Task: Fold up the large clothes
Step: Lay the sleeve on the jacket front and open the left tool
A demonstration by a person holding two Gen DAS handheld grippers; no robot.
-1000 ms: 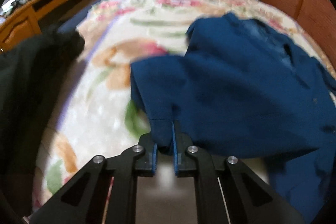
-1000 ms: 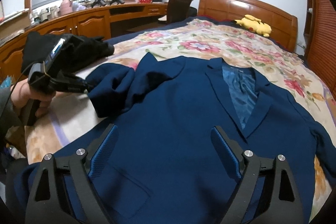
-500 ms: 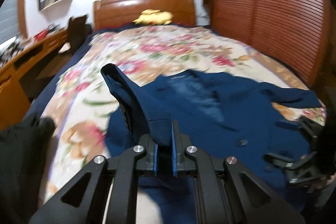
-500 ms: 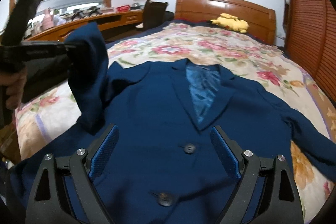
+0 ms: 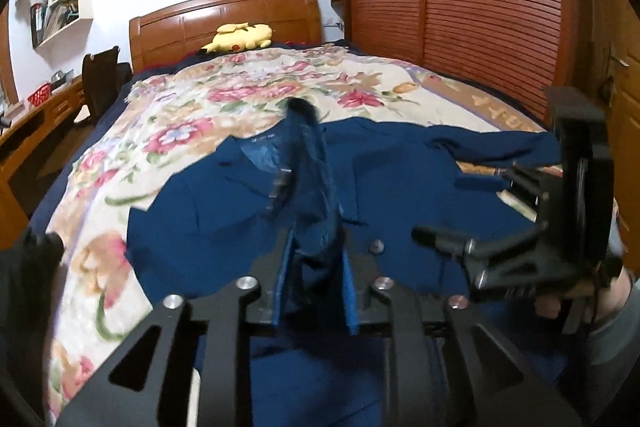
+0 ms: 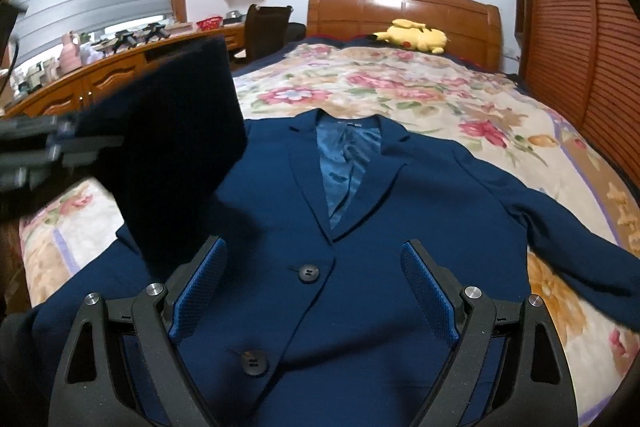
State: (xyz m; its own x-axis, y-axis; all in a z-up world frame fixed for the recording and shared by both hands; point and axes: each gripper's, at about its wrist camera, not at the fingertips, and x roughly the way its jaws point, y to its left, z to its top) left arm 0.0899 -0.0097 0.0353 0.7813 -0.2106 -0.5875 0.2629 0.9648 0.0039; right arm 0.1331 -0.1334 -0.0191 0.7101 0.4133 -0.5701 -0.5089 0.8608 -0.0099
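The navy cloth sleeve (image 5: 308, 187) is seen between the opening jaws of the left claw (image 5: 314, 291), its length running forward over the dark-blue suit jacket (image 6: 360, 227). The right claw (image 6: 316, 291) is held wide and empty above the jacket's front.

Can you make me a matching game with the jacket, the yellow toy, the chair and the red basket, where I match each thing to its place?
Things:
1. navy suit jacket
2. yellow plush toy
3. dark chair
4. red basket

Places:
A. at the long wooden desk
B. by the wooden headboard
C. spread face up on the floral bedspread
D. on top of the desk

Pairs: 1-C, 2-B, 3-A, 4-D
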